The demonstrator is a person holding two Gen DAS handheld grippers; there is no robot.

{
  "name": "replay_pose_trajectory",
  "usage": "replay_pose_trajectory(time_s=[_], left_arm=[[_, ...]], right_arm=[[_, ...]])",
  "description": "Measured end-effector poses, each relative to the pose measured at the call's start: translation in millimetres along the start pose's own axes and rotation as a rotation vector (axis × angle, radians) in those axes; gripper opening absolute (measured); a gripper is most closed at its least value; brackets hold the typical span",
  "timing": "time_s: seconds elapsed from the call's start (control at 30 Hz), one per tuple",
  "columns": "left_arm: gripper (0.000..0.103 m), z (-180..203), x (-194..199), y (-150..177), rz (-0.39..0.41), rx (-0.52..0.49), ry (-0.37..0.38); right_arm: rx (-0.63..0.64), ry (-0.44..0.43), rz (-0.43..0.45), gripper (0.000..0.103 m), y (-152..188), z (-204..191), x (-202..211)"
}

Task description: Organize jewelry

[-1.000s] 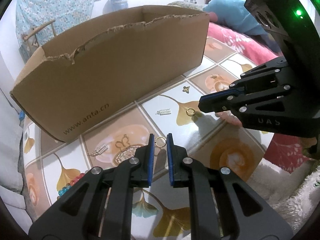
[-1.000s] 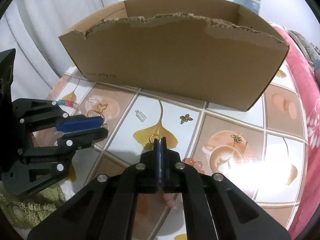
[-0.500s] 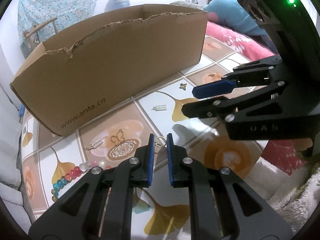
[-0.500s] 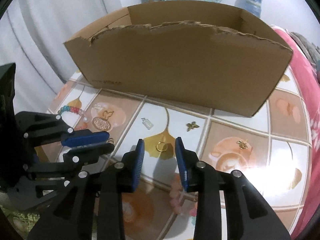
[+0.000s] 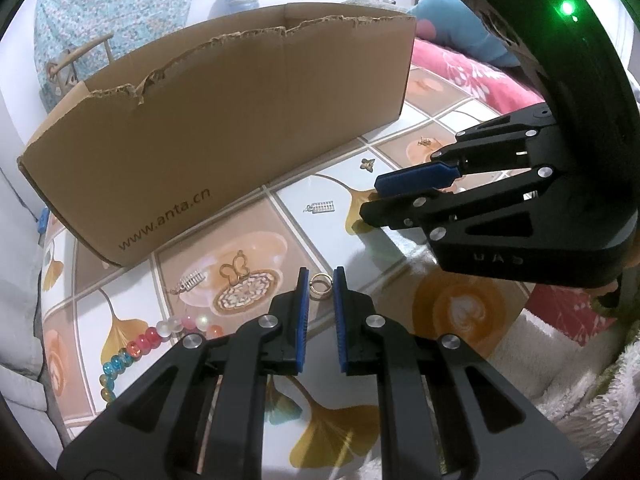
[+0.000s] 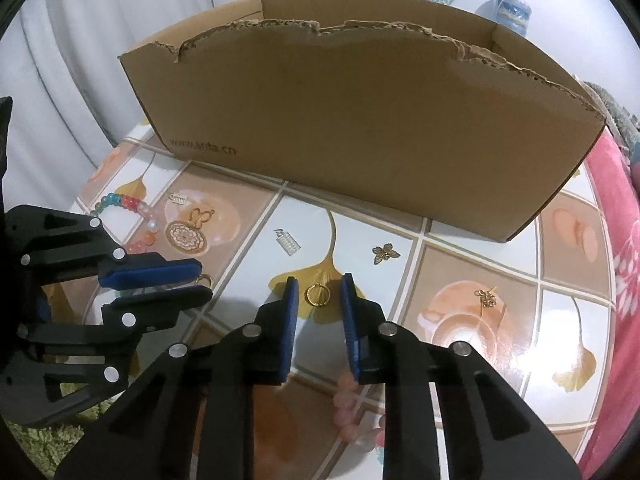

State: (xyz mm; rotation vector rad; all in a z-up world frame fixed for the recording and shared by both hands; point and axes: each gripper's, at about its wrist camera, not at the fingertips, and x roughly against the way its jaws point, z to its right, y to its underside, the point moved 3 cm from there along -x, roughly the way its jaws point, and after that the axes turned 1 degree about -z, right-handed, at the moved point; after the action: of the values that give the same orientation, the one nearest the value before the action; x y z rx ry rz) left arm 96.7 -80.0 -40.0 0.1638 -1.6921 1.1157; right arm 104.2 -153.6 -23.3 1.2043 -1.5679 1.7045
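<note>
My left gripper [image 5: 321, 280] is open, its blue pads either side of a small gold ring [image 5: 320, 282] at the fingertips; whether the pads touch it I cannot tell. My right gripper [image 6: 319, 290] is open, and a second gold ring [image 6: 317, 294] lies on the tiled table between its tips. The brown cardboard box [image 5: 224, 120] stands behind, open at the top; it also shows in the right wrist view [image 6: 360, 120]. Each gripper shows in the other's view: the right one [image 5: 404, 196], the left one [image 6: 176, 280].
On the table [image 6: 460, 272] lie a silver charm [image 6: 288, 242], a butterfly charm [image 6: 385, 253], a gold earring [image 6: 485, 297], a round filigree pendant [image 6: 187, 235], a silver comb charm [image 5: 192, 280], a coloured bead bracelet [image 5: 152, 340] and pink beads [image 6: 348, 408]. Pink bedding [image 5: 472, 72] lies at right.
My right gripper opened, let its gold ring go onto the table and pulled back a little. My left gripper backed off slightly with its ring still between the tips.
</note>
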Motion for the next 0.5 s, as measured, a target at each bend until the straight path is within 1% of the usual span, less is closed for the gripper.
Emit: replay_pose_trajectory(time_s=[0.07,0.33,0.5], left_arm=[[0.011,0.2,-1.0,0.3,0.001,0.003,-0.001],[0.011,-2.5,0.8,1.9,0.011,0.013,-0.003],[0.011,-5.5,9.0,3.4,0.026,0.014,-0.010]], right_arm=[[-0.008,-0.013,-0.004,0.011,-0.8,1.1,-0.8],[-0.029,-0.021,0.007,0.011,0.0,4.6,-1.2],[-0.036,-0.016,0.031,0.011,1.8,7.0,11.4]])
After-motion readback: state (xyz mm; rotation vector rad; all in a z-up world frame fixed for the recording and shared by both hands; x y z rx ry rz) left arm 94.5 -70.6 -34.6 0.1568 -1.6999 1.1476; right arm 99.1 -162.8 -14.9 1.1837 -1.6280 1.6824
